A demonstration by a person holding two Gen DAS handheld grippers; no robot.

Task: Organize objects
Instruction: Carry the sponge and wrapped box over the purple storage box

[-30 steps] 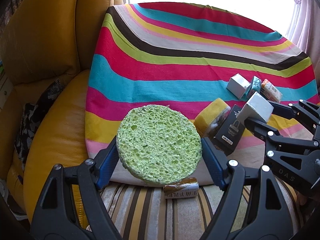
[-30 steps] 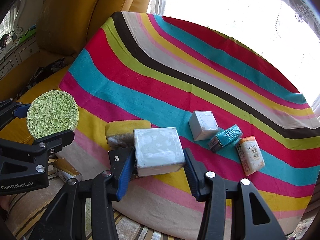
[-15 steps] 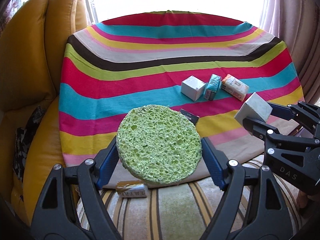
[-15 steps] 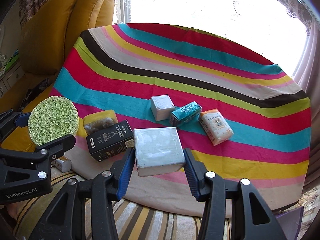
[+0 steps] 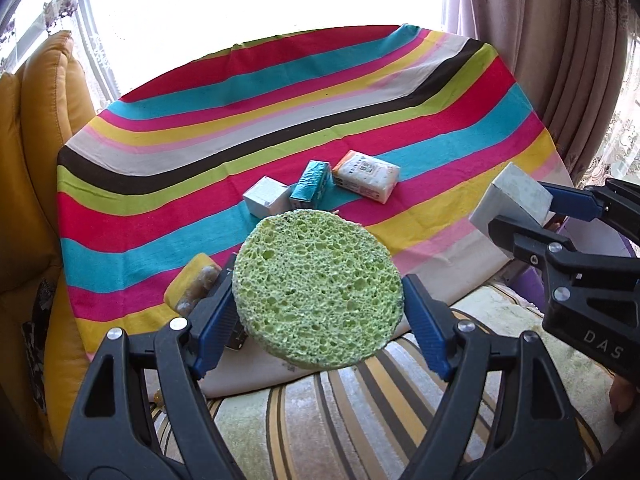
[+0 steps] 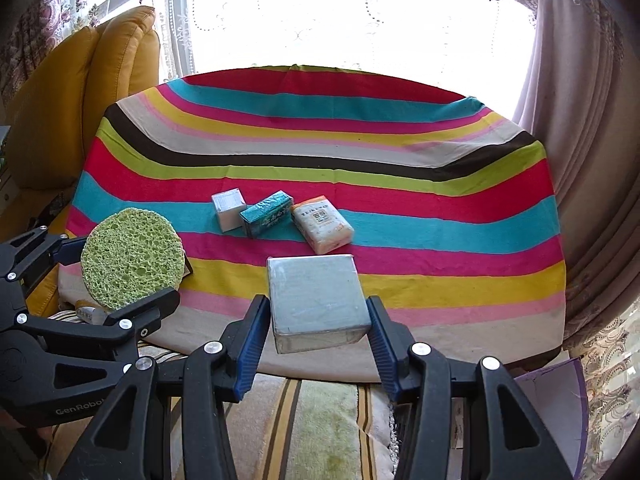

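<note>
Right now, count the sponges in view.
2. A green sponge is held in the left gripper. A yellow sponge lies on the striped cloth behind that gripper's left finger, partly hidden. More could be hidden behind the green one.

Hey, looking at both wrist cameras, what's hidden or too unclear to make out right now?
- Left wrist view: the green sponge in the left gripper hides most of a dark box; only a corner shows.
- Left wrist view: the yellow sponge is partly behind a finger.
- Right wrist view: print on the white packet is too small.

Two close wrist views over the striped tablecloth (image 5: 280, 92), facing the window, sharing its boxes.
</note>
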